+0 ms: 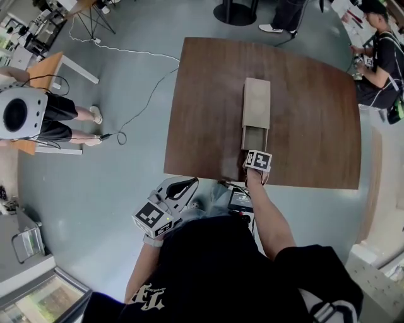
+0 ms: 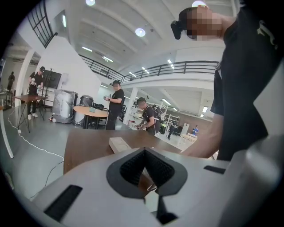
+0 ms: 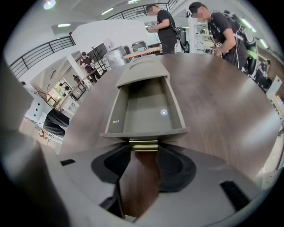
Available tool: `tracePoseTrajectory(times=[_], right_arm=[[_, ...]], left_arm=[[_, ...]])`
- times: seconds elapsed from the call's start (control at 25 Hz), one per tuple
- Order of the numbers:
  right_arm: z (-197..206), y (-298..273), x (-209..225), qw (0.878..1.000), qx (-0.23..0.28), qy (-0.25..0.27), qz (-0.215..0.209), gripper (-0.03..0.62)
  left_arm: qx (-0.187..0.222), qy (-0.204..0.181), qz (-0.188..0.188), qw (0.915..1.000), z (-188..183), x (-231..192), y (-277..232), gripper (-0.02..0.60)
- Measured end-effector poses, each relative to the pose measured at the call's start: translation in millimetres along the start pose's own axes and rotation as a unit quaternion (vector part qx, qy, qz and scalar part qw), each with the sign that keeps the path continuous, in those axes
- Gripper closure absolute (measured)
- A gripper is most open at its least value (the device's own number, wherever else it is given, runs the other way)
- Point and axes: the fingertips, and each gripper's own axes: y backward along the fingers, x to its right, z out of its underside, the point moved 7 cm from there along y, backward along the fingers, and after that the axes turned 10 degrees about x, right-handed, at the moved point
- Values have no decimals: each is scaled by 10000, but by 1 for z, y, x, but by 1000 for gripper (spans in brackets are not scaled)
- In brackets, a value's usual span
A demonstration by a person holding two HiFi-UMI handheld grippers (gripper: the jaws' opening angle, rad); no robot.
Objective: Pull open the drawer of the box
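Note:
A long grey-brown box [image 1: 257,101] lies in the middle of the dark wooden table [image 1: 208,94]. Its drawer [image 1: 255,137] is slid out toward me and looks empty in the right gripper view [image 3: 144,108]. My right gripper [image 3: 143,148] is at the drawer's front, shut on its small brass handle [image 3: 143,145] with a pad at each end. In the head view the right gripper [image 1: 254,151] meets the drawer near the table's front edge. My left gripper [image 1: 188,185] hangs off the table beside my body, its jaws [image 2: 144,150] shut with nothing between them.
A seated person [image 1: 379,57] is at the table's far right corner and another stands beyond the far edge [image 1: 284,16]. A cable [image 1: 145,101] runs across the grey floor to the left. A white device [image 1: 19,113] and a wooden table [image 1: 50,69] stand at the left.

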Motion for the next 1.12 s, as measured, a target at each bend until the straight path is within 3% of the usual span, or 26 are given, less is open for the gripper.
tracePoseTrajectory(times=[1.12], right_arm=[[62,35,-5,9998,-59,-150,112,422]], left_arm=[[-60,56,285,9996,28,32,61,577]])
